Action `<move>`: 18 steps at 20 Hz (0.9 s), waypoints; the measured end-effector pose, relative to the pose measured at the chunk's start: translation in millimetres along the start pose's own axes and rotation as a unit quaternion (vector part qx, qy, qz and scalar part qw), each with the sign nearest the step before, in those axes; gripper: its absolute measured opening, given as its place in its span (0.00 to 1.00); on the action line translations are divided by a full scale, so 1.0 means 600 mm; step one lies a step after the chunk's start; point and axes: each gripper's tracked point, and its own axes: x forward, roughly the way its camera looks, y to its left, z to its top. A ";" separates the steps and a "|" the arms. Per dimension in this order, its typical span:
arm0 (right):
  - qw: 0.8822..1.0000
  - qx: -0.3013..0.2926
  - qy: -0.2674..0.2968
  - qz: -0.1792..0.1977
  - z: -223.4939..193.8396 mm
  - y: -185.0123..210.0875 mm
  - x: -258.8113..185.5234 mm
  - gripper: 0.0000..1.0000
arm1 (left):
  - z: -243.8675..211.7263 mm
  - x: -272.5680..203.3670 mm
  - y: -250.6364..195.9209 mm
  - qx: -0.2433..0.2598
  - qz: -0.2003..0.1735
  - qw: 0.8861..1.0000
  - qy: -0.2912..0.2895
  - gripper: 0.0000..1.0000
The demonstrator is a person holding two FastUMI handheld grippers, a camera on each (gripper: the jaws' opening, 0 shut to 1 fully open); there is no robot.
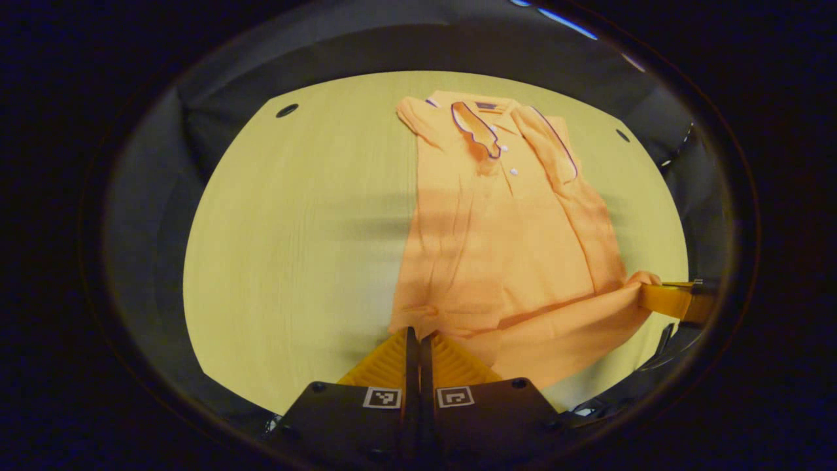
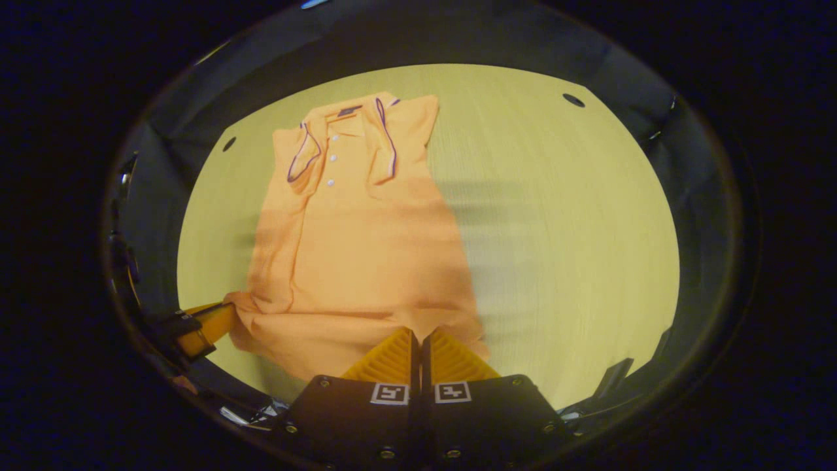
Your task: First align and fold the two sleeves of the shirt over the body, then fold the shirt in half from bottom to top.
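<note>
Left gripper point(image 1: 418, 337): fingers pressed together at the near hem corner of the shirt point(image 1: 503, 235), cloth apparently pinched between them, though the nip itself is hard to make out. Right gripper point(image 2: 418, 337): the same, fingers closed on the other near hem corner. Each view also catches the opposite gripper off to the side, at the hem's far end: the right gripper at the right edge of the left gripper view point(image 1: 677, 299), the left gripper at the lower left of the right gripper view point(image 2: 203, 327).

Hem edge between the two grips looks lifted and bunched, a shallow ridge of cloth just ahead of the fingers.

Beyond that the shirt body lies flat on the table point(image 1: 294, 229), long axis running straight away from both grippers. Both sleeves already lie folded in over the body, dark-piped edges showing near the chest.

Farthest off: the collar point(image 1: 480, 124) and button placket, at the far end of the table.

Judgement: sleeve step done; bottom-to-top fold beginning. Both hands equally near the hem; the move is to carry it forward, away from the grippers, toward the collar, keeping the two corners level.
</note>
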 end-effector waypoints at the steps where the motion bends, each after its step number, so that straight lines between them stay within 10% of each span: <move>1: 1.000 -0.002 -0.007 0.001 0.022 0.001 0.001 0.01 | 0.026 0.006 0.000 -0.002 0.000 1.000 -0.008 0.06; 18: 0.990 0.006 -0.139 0.020 0.438 0.033 0.053 0.00 | 0.544 0.107 0.024 -0.043 0.003 0.986 -0.164 0.05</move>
